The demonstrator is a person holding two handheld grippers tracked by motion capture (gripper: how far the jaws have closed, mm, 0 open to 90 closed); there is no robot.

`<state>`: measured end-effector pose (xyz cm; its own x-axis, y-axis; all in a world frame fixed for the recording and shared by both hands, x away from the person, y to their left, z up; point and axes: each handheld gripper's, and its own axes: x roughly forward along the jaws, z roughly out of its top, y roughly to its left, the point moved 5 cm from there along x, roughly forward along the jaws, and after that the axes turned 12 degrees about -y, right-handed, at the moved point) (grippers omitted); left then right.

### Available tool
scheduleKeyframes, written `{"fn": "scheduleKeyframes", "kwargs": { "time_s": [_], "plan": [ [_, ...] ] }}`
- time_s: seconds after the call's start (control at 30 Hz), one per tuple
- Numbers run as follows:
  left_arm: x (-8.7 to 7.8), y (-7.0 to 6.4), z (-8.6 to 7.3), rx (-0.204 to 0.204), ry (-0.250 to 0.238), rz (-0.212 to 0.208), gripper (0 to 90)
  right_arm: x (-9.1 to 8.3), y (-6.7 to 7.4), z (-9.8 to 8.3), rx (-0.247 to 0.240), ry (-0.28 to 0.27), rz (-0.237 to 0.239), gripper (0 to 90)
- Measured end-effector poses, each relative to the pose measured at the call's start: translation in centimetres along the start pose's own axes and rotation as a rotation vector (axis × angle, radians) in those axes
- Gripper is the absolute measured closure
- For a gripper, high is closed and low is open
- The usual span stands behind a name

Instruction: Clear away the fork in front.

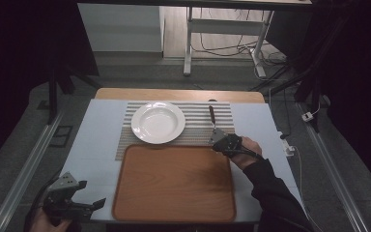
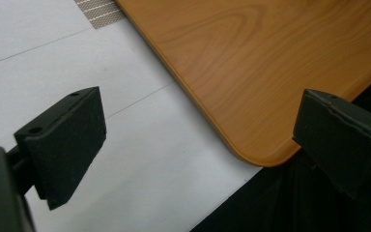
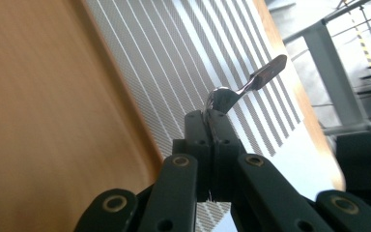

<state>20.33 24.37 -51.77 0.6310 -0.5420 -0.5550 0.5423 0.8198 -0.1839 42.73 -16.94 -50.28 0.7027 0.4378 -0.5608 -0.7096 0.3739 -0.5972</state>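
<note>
A metal spoon (image 1: 212, 118) with a dark handle hangs tilted over the right end of the striped placemat (image 1: 198, 112). My right gripper (image 1: 217, 137) is shut on its shiny bowl end, just beyond the far right corner of the wooden tray (image 1: 174, 181). In the right gripper view the jaws (image 3: 207, 116) are pressed together on the spoon (image 3: 251, 82), whose handle points away over the placemat (image 3: 174, 67). A white plate (image 1: 158, 122) rests on the placemat to the left. My left gripper (image 1: 89, 194) stands open by the tray's near left corner (image 2: 251, 145), nothing between its jaws (image 2: 198, 130).
The table wears a white cover (image 1: 96, 140), and a strip of wooden tabletop (image 1: 174, 94) shows beyond the placemat. White desk legs (image 1: 188, 43) and cables stand on the floor behind. Metal rails (image 1: 29, 164) run along both sides of the table.
</note>
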Motion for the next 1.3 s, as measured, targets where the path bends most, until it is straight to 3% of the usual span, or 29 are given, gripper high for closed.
{"fn": "scheduleKeyframes", "kwargs": {
  "time_s": [0.03, 0.17, 0.2, 0.57, 0.8, 0.9, 1.1, 1.3],
  "plan": [
    [0.0, 0.0, 0.0, 0.003, 0.001, -0.001, 4.8, -0.8, 0.0, 0.2, 0.062, -0.037, 0.019, 90.0],
    [0.0, -0.1, 0.0, 0.012, -0.002, -0.01, 4.6, -1.9, 0.0, 0.3, 0.119, -0.082, 0.047, 90.0],
    [-0.1, -0.2, 0.0, 0.014, -0.002, -0.013, 4.2, -2.6, 0.2, 0.5, 0.158, -0.108, 0.066, 90.0],
    [-0.4, -0.2, 0.1, 0.019, -0.037, -0.06, 2.6, -5.9, 1.3, 0.9, 0.301, -0.22, 0.167, 90.0],
    [-0.3, -0.4, 0.2, 0.039, -0.031, -0.054, 1.8, -8.2, 2.2, 0.5, 0.399, -0.287, 0.261, 90.0],
    [-0.2, -0.7, 0.3, 0.051, -0.032, -0.068, 2.3, -9.0, 2.6, 0.5, 0.416, -0.31, 0.294, 90.0],
    [0.7, -1.3, 1.1, 0.072, -0.06, -0.171, 0.8, -10.5, 3.6, 0.9, 0.437, -0.361, 0.362, 90.0],
    [2.0, -2.3, 2.2, 0.136, -0.072, -0.201, 0.0, -11.3, 4.7, 1.3, 0.46, -0.396, 0.442, 90.0]
  ]
}}
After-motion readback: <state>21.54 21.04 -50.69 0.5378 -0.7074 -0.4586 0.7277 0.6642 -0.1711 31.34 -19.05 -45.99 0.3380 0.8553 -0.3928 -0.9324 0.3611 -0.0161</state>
